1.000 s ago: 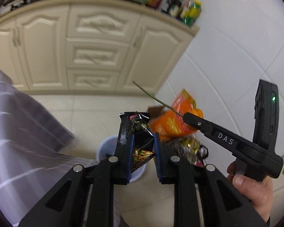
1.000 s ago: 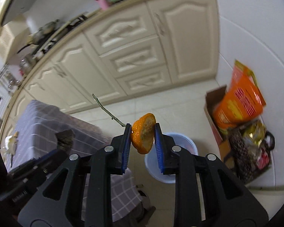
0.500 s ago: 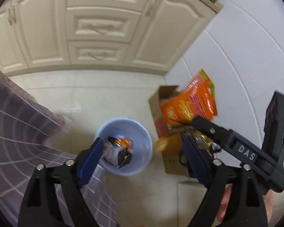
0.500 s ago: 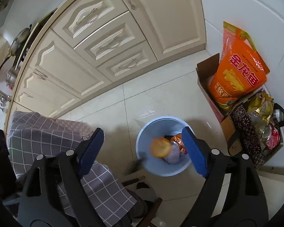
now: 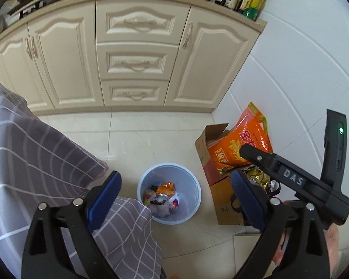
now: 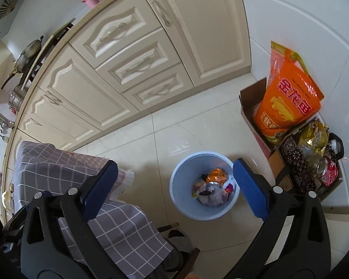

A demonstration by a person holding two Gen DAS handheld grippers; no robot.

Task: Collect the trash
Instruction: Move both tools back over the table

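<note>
Taking the blue bin (image 5: pixel 169 191) on the floor as the marker: to its left hangs the checked tablecloth (image 5: pixel 35 162), draped over a table edge. The left gripper (image 5: pixel 174 193) hovers above the bin, its jaws opening wide with nothing between them. The right gripper (image 6: pixel 174 186) is likewise opening and empty, the bin just right of its centre line. The trash (image 6: pixel 213 186), wrappers and a crushed can, lies inside the bin, below both. To the bin's right stands a cardboard box (image 6: pixel 251 102) holding an orange bag (image 6: pixel 288 102). Neither hand seems nearer; any more trash would lie away from here, I'd guess.
</note>
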